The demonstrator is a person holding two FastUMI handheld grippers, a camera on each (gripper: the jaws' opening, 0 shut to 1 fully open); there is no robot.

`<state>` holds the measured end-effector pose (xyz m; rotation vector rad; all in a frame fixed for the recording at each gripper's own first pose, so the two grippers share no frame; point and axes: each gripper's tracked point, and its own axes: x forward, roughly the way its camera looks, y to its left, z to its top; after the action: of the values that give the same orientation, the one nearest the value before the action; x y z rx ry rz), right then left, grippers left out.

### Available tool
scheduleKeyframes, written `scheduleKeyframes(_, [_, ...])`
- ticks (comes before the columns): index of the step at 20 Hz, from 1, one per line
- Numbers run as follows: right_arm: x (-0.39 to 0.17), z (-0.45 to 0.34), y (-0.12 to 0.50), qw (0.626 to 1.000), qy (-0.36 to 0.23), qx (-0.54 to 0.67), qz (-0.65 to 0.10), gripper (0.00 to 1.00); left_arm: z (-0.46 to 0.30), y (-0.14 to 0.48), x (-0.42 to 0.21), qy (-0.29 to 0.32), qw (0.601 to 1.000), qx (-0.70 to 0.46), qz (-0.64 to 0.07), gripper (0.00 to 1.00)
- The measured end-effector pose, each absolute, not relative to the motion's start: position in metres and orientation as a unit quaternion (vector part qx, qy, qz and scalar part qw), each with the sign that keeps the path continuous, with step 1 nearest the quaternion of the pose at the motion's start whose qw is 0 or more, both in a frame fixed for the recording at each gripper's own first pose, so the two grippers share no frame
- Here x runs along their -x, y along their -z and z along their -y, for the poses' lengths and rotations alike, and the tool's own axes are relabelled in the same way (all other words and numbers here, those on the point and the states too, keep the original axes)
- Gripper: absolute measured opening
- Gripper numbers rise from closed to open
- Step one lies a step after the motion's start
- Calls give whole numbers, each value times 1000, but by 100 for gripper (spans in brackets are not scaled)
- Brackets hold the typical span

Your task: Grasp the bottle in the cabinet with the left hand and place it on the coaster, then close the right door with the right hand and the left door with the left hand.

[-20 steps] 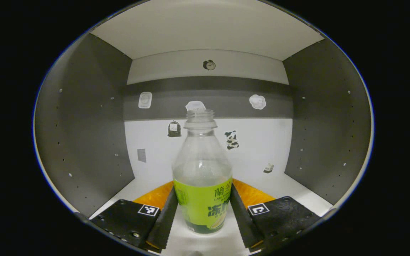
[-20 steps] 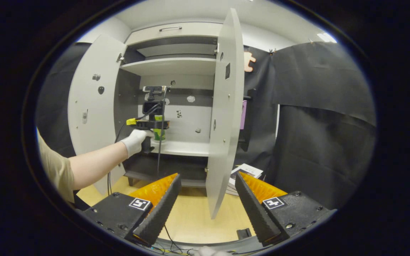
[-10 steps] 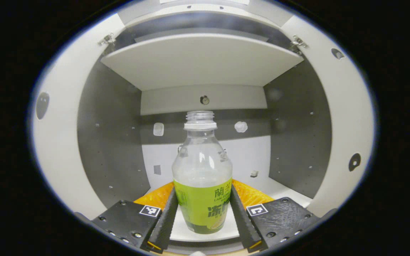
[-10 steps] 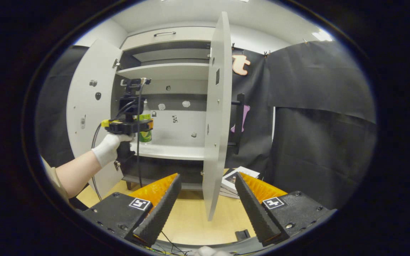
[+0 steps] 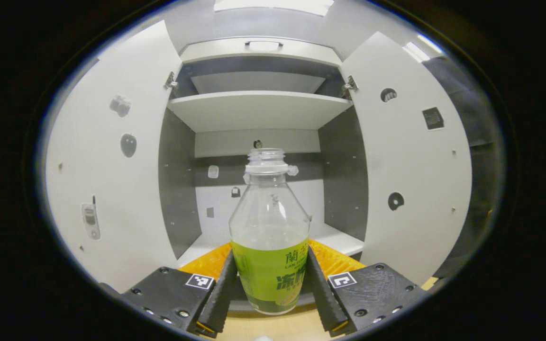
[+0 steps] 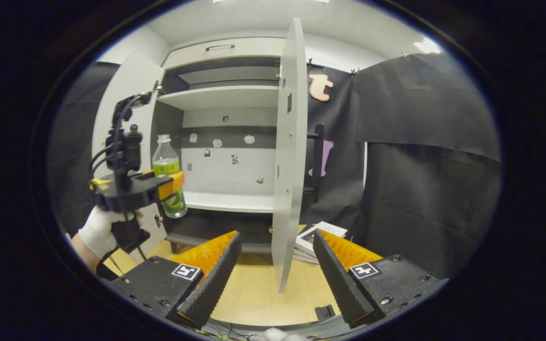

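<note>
Standing upright between the jaws of the left gripper (image 5: 269, 289), which clamp its label, the bottle (image 5: 269, 237) hangs at lower centre of the left gripper view, before the cabinet (image 5: 259, 111), while the right gripper (image 6: 273, 270) waits with jaws apart.

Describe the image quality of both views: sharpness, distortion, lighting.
Left gripper view: bottle sharp, cabinet doors bowed by fisheye, ceiling light flaring white at top. Right gripper view: right door edge curves, black cloth dim, left gripper crisp, no motion blur.
</note>
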<state>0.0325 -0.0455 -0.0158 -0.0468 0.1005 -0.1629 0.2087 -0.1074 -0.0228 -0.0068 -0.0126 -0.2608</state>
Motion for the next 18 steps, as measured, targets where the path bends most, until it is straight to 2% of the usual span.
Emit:
scheduleKeyframes(12, [-14,38,40,995,71,35,-68,99,88,139,-104,133,991,14,-18,73])
scheduleKeyframes(14, [-13,38,46,994,69,39,-75,99,89,166,-94,137,990,20,-20,77])
scheduleKeyframes(15, [-12,38,49,994,68,41,-80,99,90,180,-90,139,990,19,-27,73])
scheduleKeyframes(17, [-10,40,55,993,68,42,-91,100,95,208,-83,145,989,17,-36,77])
scheduleKeyframes(18, [-9,43,57,992,69,44,-95,99,97,219,-80,149,988,14,-40,73])
